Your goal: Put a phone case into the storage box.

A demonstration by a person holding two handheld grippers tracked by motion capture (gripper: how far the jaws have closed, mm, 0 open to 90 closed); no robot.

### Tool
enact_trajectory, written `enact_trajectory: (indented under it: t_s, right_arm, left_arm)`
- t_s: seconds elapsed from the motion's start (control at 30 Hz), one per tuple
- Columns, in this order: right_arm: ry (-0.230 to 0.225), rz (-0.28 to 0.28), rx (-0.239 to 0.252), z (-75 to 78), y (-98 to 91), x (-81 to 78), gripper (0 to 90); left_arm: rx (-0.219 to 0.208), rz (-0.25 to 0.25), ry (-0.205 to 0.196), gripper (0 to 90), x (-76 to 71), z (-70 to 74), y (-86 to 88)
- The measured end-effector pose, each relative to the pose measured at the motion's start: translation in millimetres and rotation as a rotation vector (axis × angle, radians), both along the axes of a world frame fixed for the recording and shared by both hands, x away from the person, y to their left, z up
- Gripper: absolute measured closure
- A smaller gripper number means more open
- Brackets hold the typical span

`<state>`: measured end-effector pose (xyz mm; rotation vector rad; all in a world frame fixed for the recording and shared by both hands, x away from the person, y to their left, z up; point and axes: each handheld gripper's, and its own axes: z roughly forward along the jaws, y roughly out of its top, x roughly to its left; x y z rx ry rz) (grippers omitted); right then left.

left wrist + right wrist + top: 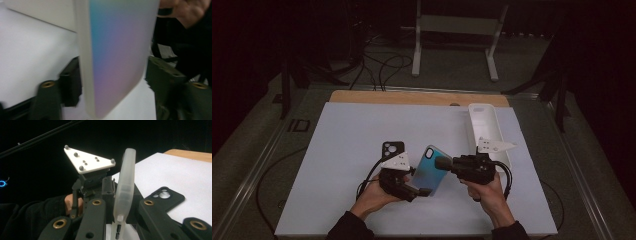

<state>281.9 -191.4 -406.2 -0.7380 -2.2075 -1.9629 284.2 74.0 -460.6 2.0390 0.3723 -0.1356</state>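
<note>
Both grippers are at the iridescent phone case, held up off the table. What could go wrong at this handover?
The right gripper holds the phone case edge-on by a thin rim, so it could twist or slip out. The left gripper straddles its lower end without clearly pressing; if the right lets go early, the case may drop to the table. It could land on the black case lying close by.
</note>
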Motion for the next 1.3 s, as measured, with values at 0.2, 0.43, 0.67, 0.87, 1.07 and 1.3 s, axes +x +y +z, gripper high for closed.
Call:
enact_trajectory:
  t_s: [0.2, 0.43, 0.67, 0.87, 1.07, 1.3]
  right_arm:
    - [-0.015, 0.033, 0.013, -2.2, -0.5, 1.1, 81.8]
    - [-0.037, 0.059, 0.042, -5.2, 2.4, 0.2, 81.8]
    - [-0.052, 0.048, 0.029, -4.4, -1.6, 2.9, 80.8]
    - [-0.105, 0.016, -0.065, 1.2, 0.1, 3.6, 65.4]
    - [-0.132, -0.077, -0.136, 3.3, 5.7, 0.6, 50.3]
    - [-0.096, -0.187, -0.201, 2.3, 2.8, 1.5, 29.4]
  left_arm:
    - [0.004, -0.018, 0.006, 48.6, -0.9, -1.6, -1.3]
    - [-0.001, -0.048, 0.021, 50.0, -3.2, -3.6, -4.3]
    - [0.002, -0.084, 0.007, 71.4, -5.6, -4.1, -1.9]
    - [0.018, -0.065, -0.005, 85.3, -6.5, -5.6, -1.9]
    - [0.043, 0.018, -0.053, 86.3, -7.5, -5.9, 2.0]
    - [0.053, 0.121, -0.091, 86.3, -7.9, -3.4, 11.9]
